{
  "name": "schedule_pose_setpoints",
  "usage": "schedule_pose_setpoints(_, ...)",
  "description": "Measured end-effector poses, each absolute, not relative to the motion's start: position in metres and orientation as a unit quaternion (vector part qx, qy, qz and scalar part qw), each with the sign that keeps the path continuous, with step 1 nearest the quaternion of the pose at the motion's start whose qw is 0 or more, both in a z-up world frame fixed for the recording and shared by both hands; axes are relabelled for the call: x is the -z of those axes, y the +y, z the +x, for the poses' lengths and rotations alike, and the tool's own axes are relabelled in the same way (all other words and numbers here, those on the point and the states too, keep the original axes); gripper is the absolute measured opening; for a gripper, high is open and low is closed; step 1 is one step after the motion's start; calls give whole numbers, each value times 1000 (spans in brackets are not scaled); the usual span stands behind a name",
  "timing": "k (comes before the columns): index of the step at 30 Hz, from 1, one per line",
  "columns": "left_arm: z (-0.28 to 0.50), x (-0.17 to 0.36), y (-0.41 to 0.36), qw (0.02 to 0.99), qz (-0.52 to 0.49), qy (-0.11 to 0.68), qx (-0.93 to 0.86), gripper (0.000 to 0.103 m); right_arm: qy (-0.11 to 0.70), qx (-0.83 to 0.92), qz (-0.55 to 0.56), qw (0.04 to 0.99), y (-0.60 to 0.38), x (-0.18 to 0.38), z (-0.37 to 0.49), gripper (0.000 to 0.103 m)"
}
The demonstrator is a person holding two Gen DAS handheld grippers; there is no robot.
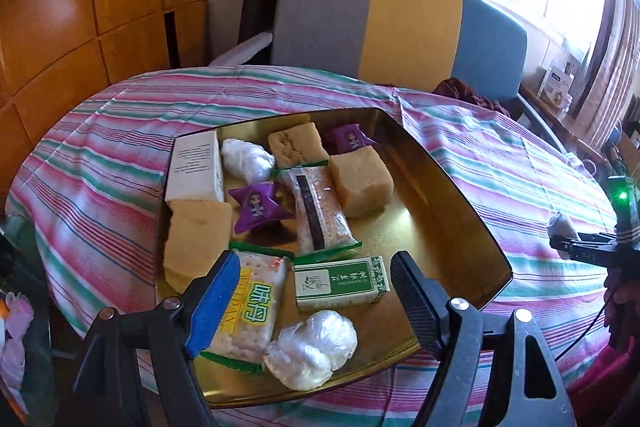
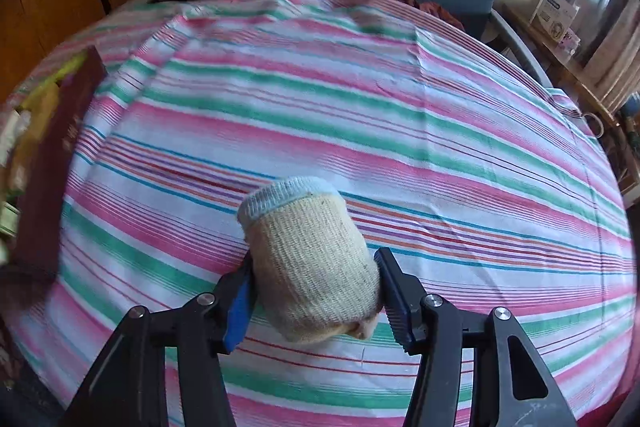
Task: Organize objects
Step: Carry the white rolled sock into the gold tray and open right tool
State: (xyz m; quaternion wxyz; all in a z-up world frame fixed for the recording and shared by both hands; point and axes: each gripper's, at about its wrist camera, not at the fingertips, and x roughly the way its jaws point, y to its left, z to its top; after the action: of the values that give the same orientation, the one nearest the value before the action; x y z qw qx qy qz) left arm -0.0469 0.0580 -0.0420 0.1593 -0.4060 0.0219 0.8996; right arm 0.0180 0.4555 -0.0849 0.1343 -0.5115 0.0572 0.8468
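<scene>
A gold tin tray [image 1: 452, 211] on the striped table holds several snacks: cracker packs [image 1: 256, 307], a green and white box [image 1: 340, 281], sponge cake blocks [image 1: 198, 239], purple candies [image 1: 258, 207], white wrapped balls [image 1: 312, 349] and a white carton [image 1: 196, 167]. My left gripper [image 1: 308, 301] is open and empty just above the tray's near end. My right gripper [image 2: 314, 293] is shut on a rolled beige knit sock [image 2: 312, 267] with a pale blue cuff, low over the tablecloth. It also shows at the right edge of the left wrist view [image 1: 576, 247].
A striped pink, green and white tablecloth [image 2: 400, 131] covers the round table. The tray's dark red outer wall [image 2: 56, 163] is at the left of the right wrist view. A grey, yellow and blue chair [image 1: 400, 23] stands behind the table. Wooden cabinets [image 1: 80, 27] are at left.
</scene>
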Motion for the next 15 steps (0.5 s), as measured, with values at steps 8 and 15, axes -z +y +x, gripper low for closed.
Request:
schedule_pose_setpoints(8,-43,44,42,136,-406,13,-903,79,82,-882,-461,42,375,42,0,57)
schedule_pose_setpoints(15,-44,47,28,106,-405,12,-908,79,59,-898,-434,-45,285,10,-34,57)
